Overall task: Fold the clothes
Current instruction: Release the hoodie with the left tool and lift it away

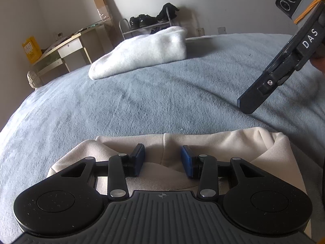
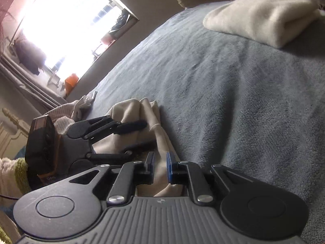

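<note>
On a grey-blue fleece bed [image 1: 142, 101], a folded white fleece garment [image 1: 142, 50] rests at upper centre of the left wrist frame, well apart from a cream woven garment [image 1: 223, 144] bunched at lower centre. The left claw [image 1: 163, 160], pads apart, straddles its raised crease; the right claw [image 2: 160, 167] stands narrowly parted over the cloth's edge.

Both my wrist cameras sat low over the bed [image 1: 142, 101], close above the beige garment [image 1: 223, 142]; both caught the folded white towel [image 2: 264, 20].
</note>
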Action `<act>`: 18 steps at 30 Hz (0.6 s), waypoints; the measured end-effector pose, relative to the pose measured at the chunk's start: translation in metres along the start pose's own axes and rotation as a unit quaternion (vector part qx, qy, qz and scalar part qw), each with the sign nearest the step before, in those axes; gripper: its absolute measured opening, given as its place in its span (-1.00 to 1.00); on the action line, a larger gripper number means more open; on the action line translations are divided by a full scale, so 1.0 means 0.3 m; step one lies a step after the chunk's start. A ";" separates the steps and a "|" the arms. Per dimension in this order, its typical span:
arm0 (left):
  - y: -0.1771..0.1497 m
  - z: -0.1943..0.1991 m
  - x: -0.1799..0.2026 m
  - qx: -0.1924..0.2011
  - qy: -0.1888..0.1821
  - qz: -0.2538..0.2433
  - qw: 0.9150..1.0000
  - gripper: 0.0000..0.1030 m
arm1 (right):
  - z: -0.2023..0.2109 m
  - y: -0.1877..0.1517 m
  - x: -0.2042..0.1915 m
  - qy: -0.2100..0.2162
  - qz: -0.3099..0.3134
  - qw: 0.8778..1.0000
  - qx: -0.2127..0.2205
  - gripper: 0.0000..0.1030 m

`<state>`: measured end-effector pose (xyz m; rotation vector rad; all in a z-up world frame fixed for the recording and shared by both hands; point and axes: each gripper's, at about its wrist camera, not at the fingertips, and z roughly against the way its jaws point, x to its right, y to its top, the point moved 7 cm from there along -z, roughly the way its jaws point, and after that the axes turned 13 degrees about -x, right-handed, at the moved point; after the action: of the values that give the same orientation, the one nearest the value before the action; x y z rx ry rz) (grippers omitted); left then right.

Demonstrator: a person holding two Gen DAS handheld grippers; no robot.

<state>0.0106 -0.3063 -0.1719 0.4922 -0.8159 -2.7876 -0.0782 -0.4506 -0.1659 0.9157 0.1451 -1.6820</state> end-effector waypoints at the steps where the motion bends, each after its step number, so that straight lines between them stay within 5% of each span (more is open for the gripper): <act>1: 0.004 0.000 -0.002 -0.002 -0.002 -0.002 1.000 -0.23 | 0.005 0.002 -0.009 0.004 0.002 1.000 0.002 -0.77; 4: 0.021 0.013 -0.011 -0.004 -0.009 -0.012 1.000 -0.22 | -0.002 -0.006 -0.018 0.017 0.012 1.000 -0.017 -0.78; 7: 0.035 0.062 -0.028 0.004 -0.008 -0.022 1.000 -0.22 | -0.061 -0.041 0.026 -0.023 0.027 0.997 -0.061 -0.90; 14: -0.021 0.251 -0.081 0.019 -0.014 -0.024 0.999 -0.22 | -0.010 -0.011 -0.022 -0.035 0.047 0.997 -0.047 -0.93; 18: -0.087 0.235 -0.088 -0.002 0.005 -0.007 1.000 -0.22 | -0.019 0.045 -0.114 -0.040 0.099 0.994 -0.012 -0.93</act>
<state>0.0067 -0.2432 -0.1237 0.5128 -0.8081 -2.7970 -0.0625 -0.4256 -0.1433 0.8163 0.0211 -1.5269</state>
